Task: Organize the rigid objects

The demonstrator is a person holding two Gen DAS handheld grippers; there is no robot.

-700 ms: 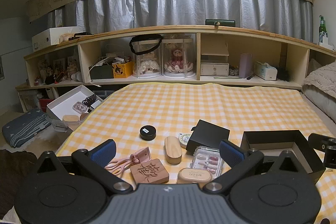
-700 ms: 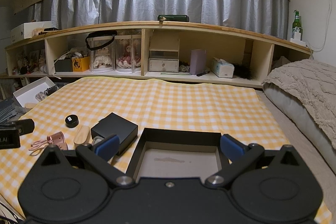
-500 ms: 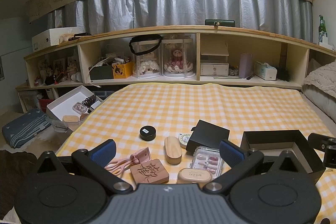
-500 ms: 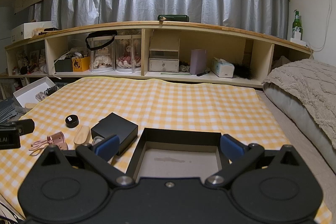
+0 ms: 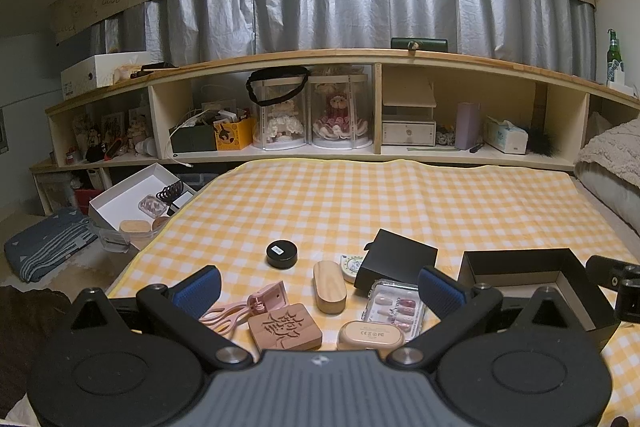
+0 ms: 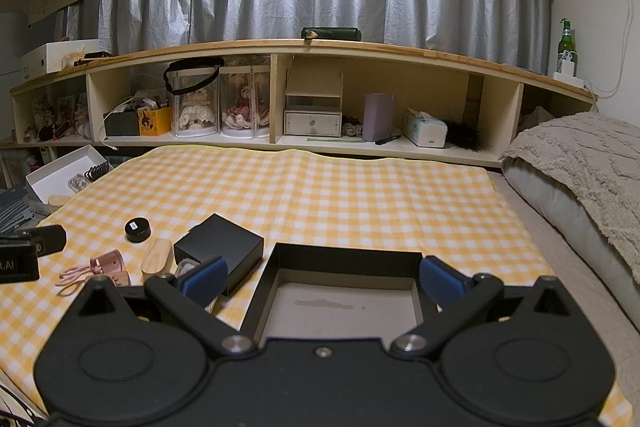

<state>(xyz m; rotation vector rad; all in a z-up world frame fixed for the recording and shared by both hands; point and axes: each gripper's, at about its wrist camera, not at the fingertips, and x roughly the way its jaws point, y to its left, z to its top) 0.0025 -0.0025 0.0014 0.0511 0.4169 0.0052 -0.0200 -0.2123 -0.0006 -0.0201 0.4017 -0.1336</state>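
Two tongs, both wide open, holding nothing. Left gripper (image 5: pixel 318 287): carved block (image 5: pixel 285 327) and earbud case (image 5: pixel 370 335) nearest between its fingers; wooden case (image 5: pixel 329 287) beyond, long axis pointing away. Close across its narrow width. Right gripper (image 6: pixel 322 277): empty box (image 6: pixel 347 261) between fingers.

Lidded box (image 5: pixel 396 264) lies left of open box (image 5: pixel 592 301).

Beside the black lidded box (image 6: pixel 219 245): nail set (image 6: pixel 185 267) mostly hidden behind my left finger pad (image 6: pixel 203 279); carved wooden block (image 6: pixel 120 278) half covered by my gripper body.
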